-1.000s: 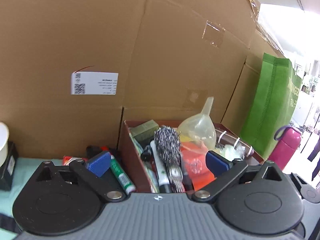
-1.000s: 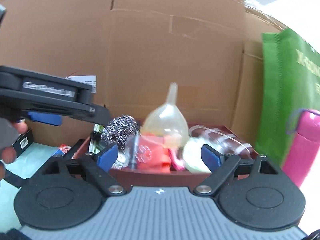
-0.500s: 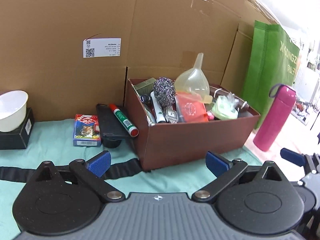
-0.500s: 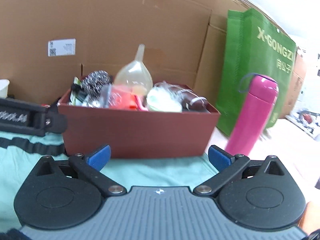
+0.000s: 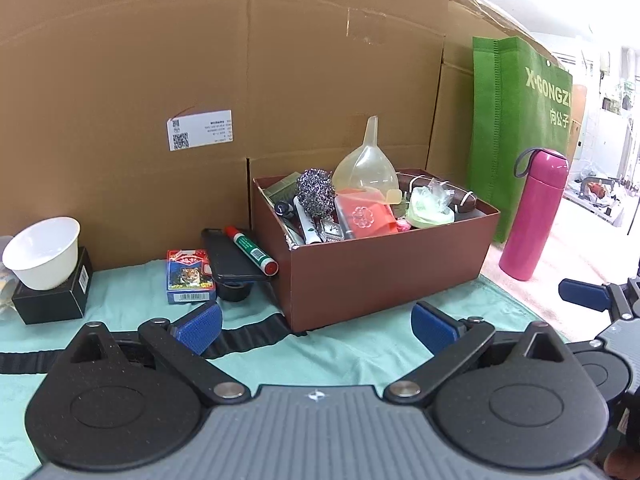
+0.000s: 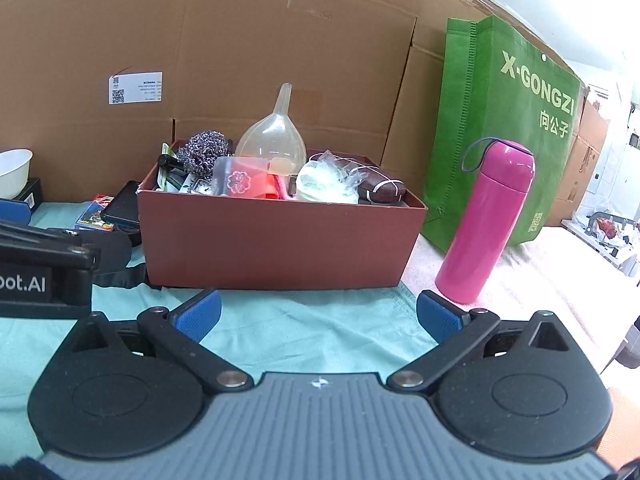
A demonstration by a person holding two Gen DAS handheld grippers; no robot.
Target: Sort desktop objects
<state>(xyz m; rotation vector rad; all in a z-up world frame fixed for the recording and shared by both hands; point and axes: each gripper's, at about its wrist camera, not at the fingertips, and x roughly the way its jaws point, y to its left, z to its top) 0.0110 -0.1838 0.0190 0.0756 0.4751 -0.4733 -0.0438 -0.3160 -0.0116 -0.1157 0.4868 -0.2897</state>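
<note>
A brown box (image 5: 384, 264) (image 6: 276, 240) stands on the teal mat, full of items: a clear funnel (image 5: 366, 166) (image 6: 274, 138), a steel scourer (image 5: 315, 196) (image 6: 202, 154), a red pouch (image 5: 366, 216) and a bagged green item (image 6: 326, 182). Left of the box lie a green marker (image 5: 250, 249) on a black case (image 5: 230, 258) and a card pack (image 5: 188, 276). My left gripper (image 5: 316, 326) is open and empty, well in front of the box. My right gripper (image 6: 318, 316) is open and empty, before the box's front wall.
A pink flask (image 5: 536, 216) (image 6: 486, 220) stands right of the box, with a green bag (image 6: 504, 128) behind it. A white bowl (image 5: 42, 252) sits on a black box (image 5: 54, 298) at left. Cardboard walls (image 5: 200, 60) close off the back. A black strap (image 5: 244, 338) lies on the mat.
Both grippers have pulled back and down from over the box, so the mat and the items beside the box have come into view. Both stay open and empty.
</note>
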